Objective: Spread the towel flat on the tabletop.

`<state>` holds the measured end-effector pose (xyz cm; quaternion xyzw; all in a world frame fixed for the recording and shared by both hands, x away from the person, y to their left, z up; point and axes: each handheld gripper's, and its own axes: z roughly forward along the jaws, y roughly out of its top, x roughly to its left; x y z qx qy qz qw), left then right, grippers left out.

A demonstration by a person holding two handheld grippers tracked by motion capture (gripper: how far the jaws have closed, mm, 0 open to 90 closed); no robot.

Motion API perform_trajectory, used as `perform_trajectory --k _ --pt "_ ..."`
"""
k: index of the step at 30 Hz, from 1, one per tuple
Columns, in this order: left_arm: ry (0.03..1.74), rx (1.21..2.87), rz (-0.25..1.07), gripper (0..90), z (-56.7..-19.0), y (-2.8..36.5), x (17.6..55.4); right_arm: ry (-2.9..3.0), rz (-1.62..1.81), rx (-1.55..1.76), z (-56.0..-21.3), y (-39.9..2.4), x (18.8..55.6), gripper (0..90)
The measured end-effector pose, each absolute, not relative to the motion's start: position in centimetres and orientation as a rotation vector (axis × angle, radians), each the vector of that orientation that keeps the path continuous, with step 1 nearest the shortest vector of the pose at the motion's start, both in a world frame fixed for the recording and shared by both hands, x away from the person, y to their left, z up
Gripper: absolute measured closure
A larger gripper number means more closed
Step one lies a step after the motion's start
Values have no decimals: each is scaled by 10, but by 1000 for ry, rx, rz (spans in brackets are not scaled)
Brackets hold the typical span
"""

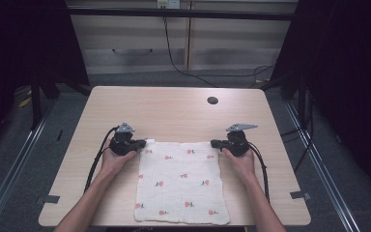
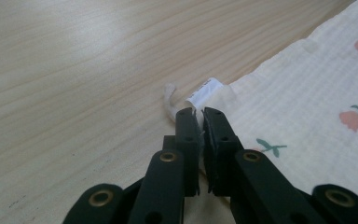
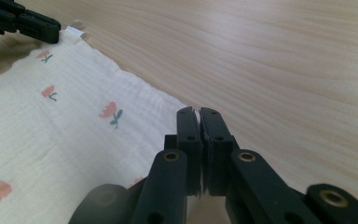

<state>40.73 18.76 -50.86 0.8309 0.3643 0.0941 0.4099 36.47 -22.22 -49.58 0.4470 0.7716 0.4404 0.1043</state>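
Centrally on the near half of the pale wood-grain laminate table (image 1: 174, 108) lies a square of cream crinkled muslin cloth printed with small pink flowers on green stems (image 1: 181, 181), spread flat, its near hem close to the table's front edge. The left gripper (image 1: 142, 142) meets the cloth's far left corner and the right gripper (image 1: 213, 143) its far right corner. In the left gripper view the black jaws stand pressed together with a sliver of cloth edge (image 2: 307, 102) pinched between them, just behind a small white sewn-in care label (image 2: 205, 91) and a short white loop of cord (image 2: 169, 100). In the right gripper view the jaws are likewise closed tight on the corner of the fabric (image 3: 74, 135), and the left gripper's jaws (image 3: 51, 29) appear farther off at the opposite corner.

The weave is a loose, puckered gauze: light, soft and wholly limp, so it will likely sag between the two holds and fold wherever it is unsupported. Its matte texture should give the pads good friction, though a thin pinch near the hem could slip free under a sharp pull. The corners are the sensible holds, since they keep the far edge taut. A round dark cable port (image 1: 212, 100) interrupts the smooth tabletop beyond.
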Motion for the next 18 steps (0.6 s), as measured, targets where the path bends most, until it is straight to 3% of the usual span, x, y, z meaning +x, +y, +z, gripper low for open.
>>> perform_trajectory --k 18 --pt "877 1964 268 856 -474 197 398 2214 1367 1269 -477 -226 357 876"
